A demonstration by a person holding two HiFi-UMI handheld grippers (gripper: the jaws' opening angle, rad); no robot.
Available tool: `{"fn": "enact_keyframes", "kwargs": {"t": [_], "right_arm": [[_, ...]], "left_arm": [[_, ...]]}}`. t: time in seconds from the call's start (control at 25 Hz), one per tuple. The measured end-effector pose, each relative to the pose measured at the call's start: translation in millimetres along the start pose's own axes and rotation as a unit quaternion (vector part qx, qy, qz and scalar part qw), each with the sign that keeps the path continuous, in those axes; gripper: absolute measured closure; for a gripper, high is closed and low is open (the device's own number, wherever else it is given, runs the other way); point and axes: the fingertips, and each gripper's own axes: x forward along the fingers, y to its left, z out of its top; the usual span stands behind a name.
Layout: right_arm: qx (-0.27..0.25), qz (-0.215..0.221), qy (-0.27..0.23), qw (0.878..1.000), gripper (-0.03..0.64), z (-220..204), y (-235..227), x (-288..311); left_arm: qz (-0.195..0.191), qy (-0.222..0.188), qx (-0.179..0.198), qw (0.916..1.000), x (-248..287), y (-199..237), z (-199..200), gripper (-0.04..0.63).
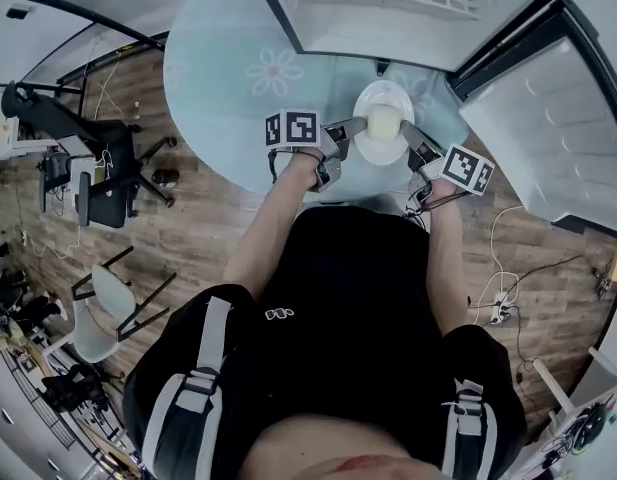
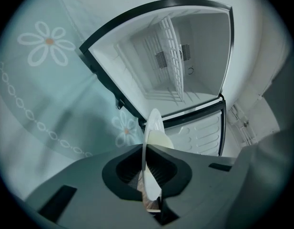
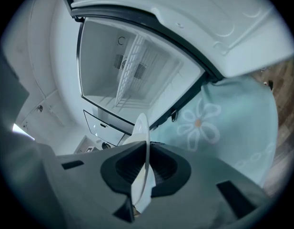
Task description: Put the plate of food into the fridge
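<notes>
Holds a round white plate level in the upper middle of the head view, a pale yellow mound of food on it. Grips the plate's left rim with the left gripper, jaws clamped on the thin edge, seen edge-on between the dark ribbed pads at the lower middle of the left gripper view. Grips the opposite rim with the right gripper likewise, jaws closed down on the edge at the lower middle of the right gripper view. Carries the plate clear of any surface, just in front of the open white fridge and not yet inside it. Faces, past the plate in both gripper views, a white upper compartment with a white wire shelf and dark vent slots on the back wall, plus a drawer front lower down. Keeps to the left of the white fridge door, swung open at the right of the head view. Stands by a pale teal surface printed with white daisies, on brown wooden plank floor, with a black office chair at far left.
</notes>
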Motion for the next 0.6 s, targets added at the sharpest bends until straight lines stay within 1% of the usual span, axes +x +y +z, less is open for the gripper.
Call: {"fn": "enact_keyframes", "kwargs": {"t": [0.08,0.24,0.4,0.6], "right_arm": [[-0.006,0.001,0.007,1.000,0.592,6,-2,10],[0.005,0.022,0.013,1.000,0.593,18,-6,35],[0.017,0.034,0.014,0.999,0.594,29,-9,58],[0.019,0.048,0.015,0.999,0.594,51,-5,81]], "left_arm": [[0.009,-0.013,-0.005,0.9999,3,6,10,0.580],[0.033,-0.025,0.008,0.9991,1,13,34,0.581],[0.058,-0.035,0.014,0.9976,0,22,57,0.583],[0.071,-0.047,0.029,0.9960,1,21,90,0.581]]}}
